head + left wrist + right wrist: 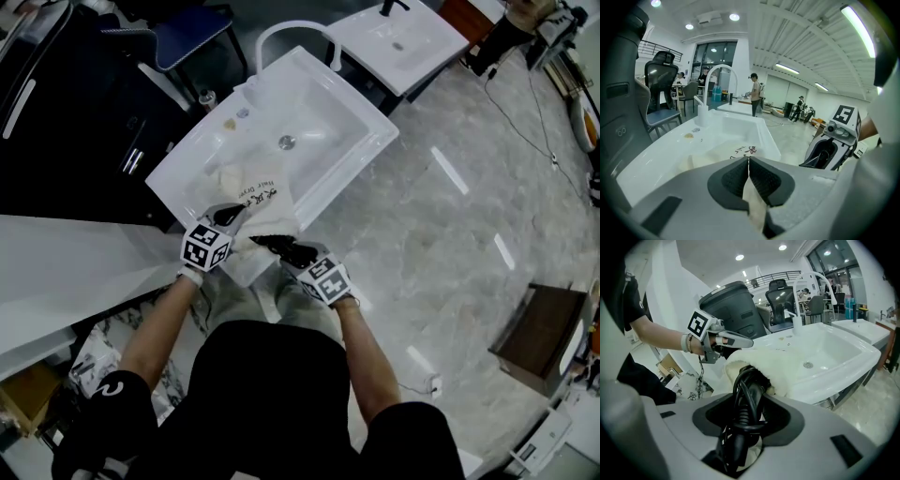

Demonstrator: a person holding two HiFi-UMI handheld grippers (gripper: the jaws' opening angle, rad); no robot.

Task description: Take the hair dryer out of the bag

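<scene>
My left gripper (748, 161): pinched tight on cream cloth bag (753, 204).
My right gripper (747, 416): clamped round black corded hair dryer (749, 380) at bag's mouth.

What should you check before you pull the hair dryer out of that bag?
1. The left gripper is shut on cloth of the bag: ok.
2. The right gripper is clamped on the black cord of the hair dryer: ok.
3. The hair dryer is clear of the bag: not ok, only its black end pokes out.
4. The bag rests on the sink: ok.
5. The cord is free of snags inside the bag: cannot tell.
</scene>
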